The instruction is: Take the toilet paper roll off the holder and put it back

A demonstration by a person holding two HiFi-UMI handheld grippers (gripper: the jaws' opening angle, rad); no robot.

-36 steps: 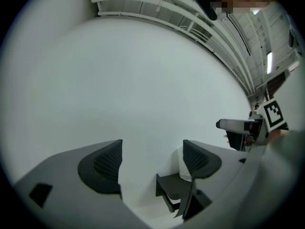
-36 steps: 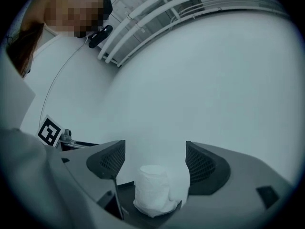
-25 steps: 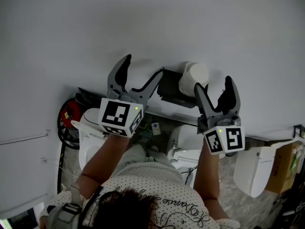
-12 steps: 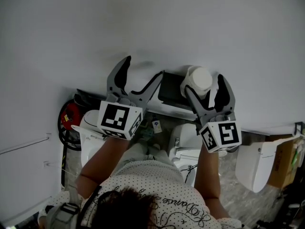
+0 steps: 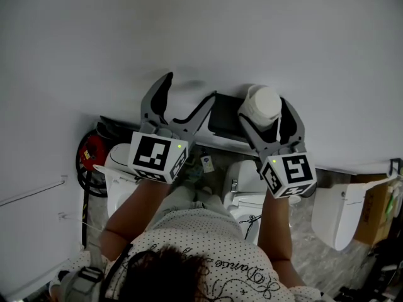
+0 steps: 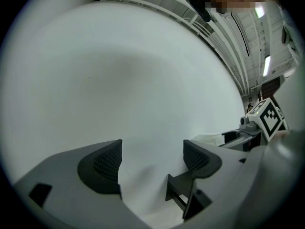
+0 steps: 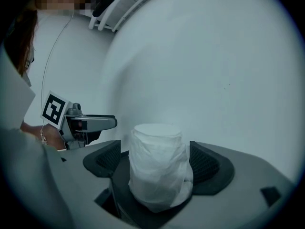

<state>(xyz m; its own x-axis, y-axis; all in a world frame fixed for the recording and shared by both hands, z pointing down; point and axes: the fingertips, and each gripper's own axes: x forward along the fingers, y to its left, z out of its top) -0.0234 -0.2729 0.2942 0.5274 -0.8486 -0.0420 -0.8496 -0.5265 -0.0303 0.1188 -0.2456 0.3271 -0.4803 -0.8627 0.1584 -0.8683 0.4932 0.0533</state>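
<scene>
Since my right gripper [image 5: 264, 117] has its jaws spread wide on either side of the toilet paper roll [image 7: 156, 159], which sits on the dark holder [image 5: 221, 113] against the wall [image 5: 189, 30] at upper centre of the head view, with a gap showing beside the pad at the frame's left, I judge the main risk is closing off-centre and squashing or skewing the soft paper. If I pinch only the loose outer wrap, the roll could slip, unwind or catch on the holder as I lift. My left gripper [image 6: 150, 165], jaws wide and empty, faces bare wall and can't steady anything.
</scene>
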